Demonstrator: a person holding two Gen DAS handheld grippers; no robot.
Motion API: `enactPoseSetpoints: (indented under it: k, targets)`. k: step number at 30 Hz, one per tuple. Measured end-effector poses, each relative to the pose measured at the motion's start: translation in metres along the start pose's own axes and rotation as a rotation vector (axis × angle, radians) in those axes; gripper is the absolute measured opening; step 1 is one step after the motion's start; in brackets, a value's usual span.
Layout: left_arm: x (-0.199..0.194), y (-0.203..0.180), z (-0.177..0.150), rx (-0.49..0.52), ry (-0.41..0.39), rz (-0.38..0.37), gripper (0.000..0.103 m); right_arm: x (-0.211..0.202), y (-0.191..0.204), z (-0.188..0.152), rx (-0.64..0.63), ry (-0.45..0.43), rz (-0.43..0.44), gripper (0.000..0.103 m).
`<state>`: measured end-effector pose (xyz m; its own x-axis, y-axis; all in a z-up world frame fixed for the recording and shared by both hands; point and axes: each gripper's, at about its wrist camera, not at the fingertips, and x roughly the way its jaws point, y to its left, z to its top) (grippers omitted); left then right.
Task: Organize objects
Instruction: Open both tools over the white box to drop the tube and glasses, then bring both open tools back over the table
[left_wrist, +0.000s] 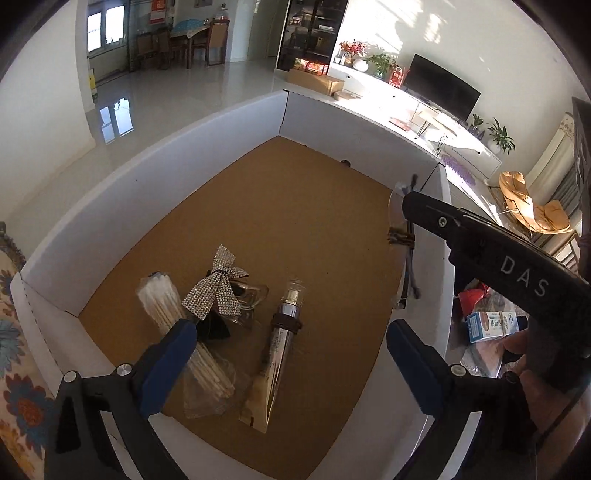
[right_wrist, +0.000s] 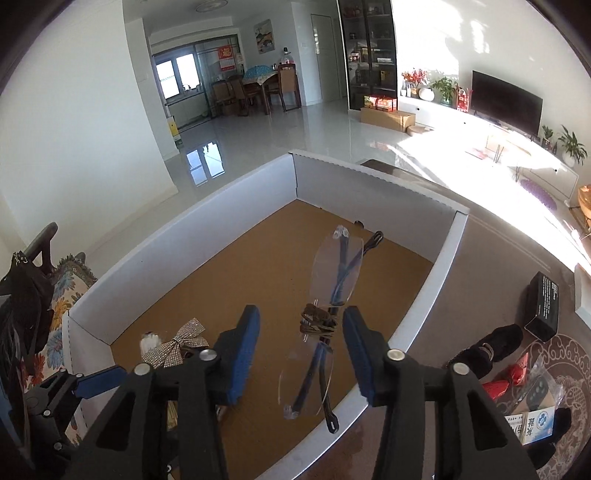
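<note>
A white box with a cork-brown floor (left_wrist: 266, 221) holds a rhinestone bow hair clip (left_wrist: 218, 284), a clear bag of cotton swabs (left_wrist: 192, 343) and a silver-and-gold tube (left_wrist: 280, 343). My left gripper (left_wrist: 291, 343) is open above these, holding nothing. My right gripper (right_wrist: 301, 343) is open, its blue pads either side of a pair of rimless glasses (right_wrist: 325, 317) at the bridge, over the box's right side (right_wrist: 443, 258). I cannot tell whether the pads touch the glasses. The right gripper and glasses (left_wrist: 400, 236) also show in the left wrist view.
Outside the box on the right lie a blue-and-white carton (left_wrist: 491, 325), a black box (right_wrist: 543, 306), a black shoe-like item (right_wrist: 487, 350) and red packets (right_wrist: 498, 384) on a patterned rug. A floral cushion (right_wrist: 62, 295) sits left of the box.
</note>
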<state>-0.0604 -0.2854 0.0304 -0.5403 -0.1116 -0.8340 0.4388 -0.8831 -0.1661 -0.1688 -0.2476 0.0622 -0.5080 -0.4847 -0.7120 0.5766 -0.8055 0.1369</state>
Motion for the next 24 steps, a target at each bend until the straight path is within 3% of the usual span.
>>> enactPoseSetpoints:
  k: [2, 8, 13, 16, 19, 24]
  targets:
    - [0.003, -0.001, 0.001, 0.006, 0.000, 0.004, 0.103, -0.010, -0.009, -0.007, 0.025, -0.045, -0.012, 0.086]
    - [-0.002, 0.011, 0.000, -0.046, -0.050, 0.049, 0.103, -0.045, -0.047, -0.037, 0.067, -0.083, -0.062, 0.090]
    - [-0.024, 0.020, -0.006, -0.090, -0.165, 0.061, 0.103, -0.083, -0.100, -0.100, 0.069, -0.072, -0.186, 0.094]
    - [-0.044, 0.010, -0.008, -0.081, -0.248, -0.007, 0.103, -0.102, -0.140, -0.149, 0.066, -0.040, -0.307, 0.094]
    - [-0.068, -0.018, -0.015, 0.002, -0.328, -0.059, 0.103, -0.128, -0.180, -0.199, 0.081, -0.012, -0.431, 0.094]
    - [-0.089, -0.086, -0.041, 0.175, -0.360, -0.228, 0.103, -0.166, -0.237, -0.261, 0.175, 0.050, -0.553, 0.094]
